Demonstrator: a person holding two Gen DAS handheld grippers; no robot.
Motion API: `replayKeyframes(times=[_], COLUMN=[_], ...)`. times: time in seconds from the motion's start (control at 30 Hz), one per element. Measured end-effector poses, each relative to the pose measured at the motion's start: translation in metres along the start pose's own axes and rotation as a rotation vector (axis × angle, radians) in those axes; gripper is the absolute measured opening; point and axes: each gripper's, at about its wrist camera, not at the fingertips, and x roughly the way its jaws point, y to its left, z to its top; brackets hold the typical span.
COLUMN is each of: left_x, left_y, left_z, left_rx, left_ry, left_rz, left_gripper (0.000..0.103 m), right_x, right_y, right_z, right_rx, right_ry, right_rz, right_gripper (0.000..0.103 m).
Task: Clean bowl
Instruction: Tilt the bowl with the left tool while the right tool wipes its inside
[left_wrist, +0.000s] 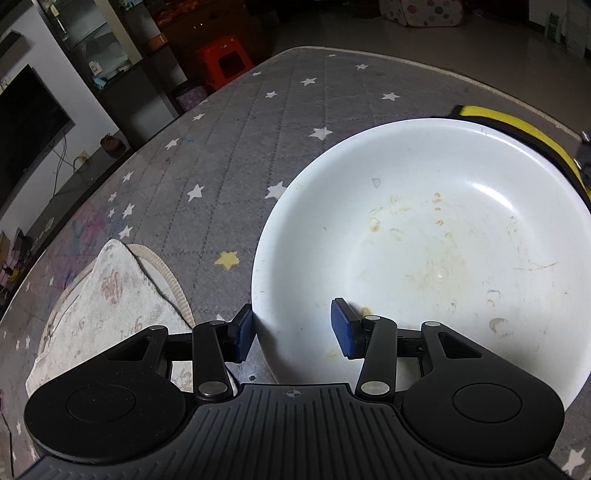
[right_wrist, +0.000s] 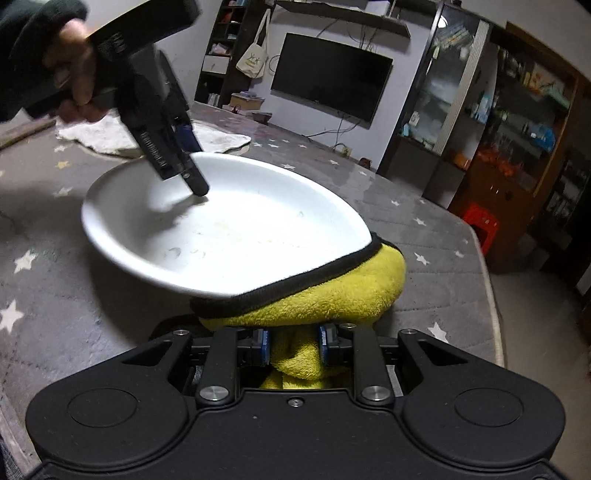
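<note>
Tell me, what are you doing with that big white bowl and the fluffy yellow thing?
A person is cleaning a dirty white bowl on a grey starry mat. The left gripper straddles the bowl's near rim, one finger inside and one outside, steadying it. The right gripper is shut on a yellow cloth, which sits at the bowl's opposite edge. Yellowish food specks are dotted across the inside. A pale towel lies beside the bowl.

White bowl (left_wrist: 443, 240), stained inside, tilted; yellow cloth (right_wrist: 314, 295) under far rim.
</note>
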Motion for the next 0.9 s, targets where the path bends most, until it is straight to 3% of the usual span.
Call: replayKeyframes(times=[0.47, 0.9], left_x=[0.0, 0.003], left_y=[0.0, -0.01], left_z=[-0.001, 0.01], left_rx=[-0.016, -0.008], left_ry=[0.001, -0.005], left_rz=[-0.004, 0.031], left_gripper=[0.047, 0.047], right_x=[0.036, 0.013], right_y=[-0.025, 0.0], right_z=[0.009, 0.002], right_rx=[-0.081, -0.081], right_ry=[0.005, 0.007], right_rz=[0.011, -0.02], right_gripper=[0.025, 0.025])
